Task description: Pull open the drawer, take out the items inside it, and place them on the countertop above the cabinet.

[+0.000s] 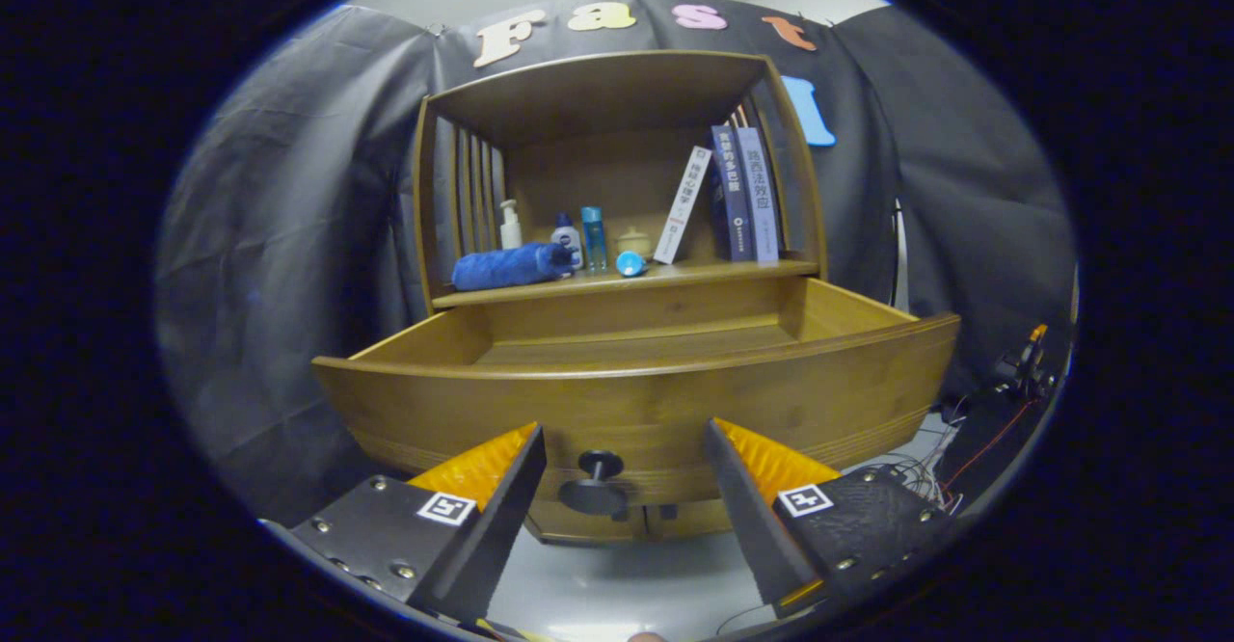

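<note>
Claw (625, 440) spread apart before pulled-out drawer (636, 401) (long axis crosswise), its knob (598, 483) pointing between the fingers.

Wooden countertop (694, 276), rolled blue towel (511, 266), small bottles (569, 237), leaning books (742, 194) on it.

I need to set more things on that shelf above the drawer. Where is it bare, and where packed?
The shelf is crowded: blue towel at one end, bottles mid-shelf, books at the other. A bare strip lies along the front edge before the books. The open gripper flanks the drawer knob.
</note>
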The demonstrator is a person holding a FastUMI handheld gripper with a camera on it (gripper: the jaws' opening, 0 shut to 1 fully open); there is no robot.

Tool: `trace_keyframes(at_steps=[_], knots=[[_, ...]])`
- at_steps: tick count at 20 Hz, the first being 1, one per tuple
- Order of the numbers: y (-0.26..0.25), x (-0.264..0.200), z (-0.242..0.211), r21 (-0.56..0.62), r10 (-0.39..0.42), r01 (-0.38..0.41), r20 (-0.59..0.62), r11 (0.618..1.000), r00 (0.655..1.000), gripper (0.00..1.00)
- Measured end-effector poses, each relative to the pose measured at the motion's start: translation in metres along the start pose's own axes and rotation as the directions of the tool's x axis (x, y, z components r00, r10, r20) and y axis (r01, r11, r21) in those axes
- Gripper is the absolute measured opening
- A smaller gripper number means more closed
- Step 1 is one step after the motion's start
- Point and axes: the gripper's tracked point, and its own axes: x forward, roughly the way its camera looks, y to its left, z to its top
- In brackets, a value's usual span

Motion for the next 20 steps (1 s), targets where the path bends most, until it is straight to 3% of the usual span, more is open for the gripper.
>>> trace_keyframes(at_steps=[3, 7, 20], knots=[[0.011, 0.011, -0.007, -0.031, 0.002, -0.003, -0.022, 1.0, 1.0, 0.98], [0.004, 0.02, -0.003, -0.058, -0.093, 0.094, 0.016, 0.994, 0.996, 0.97], [0.003, 0.101, 0.02, -0.108, -0.062, 0.078, 0.142, 0.991, 0.988, 0.99]])
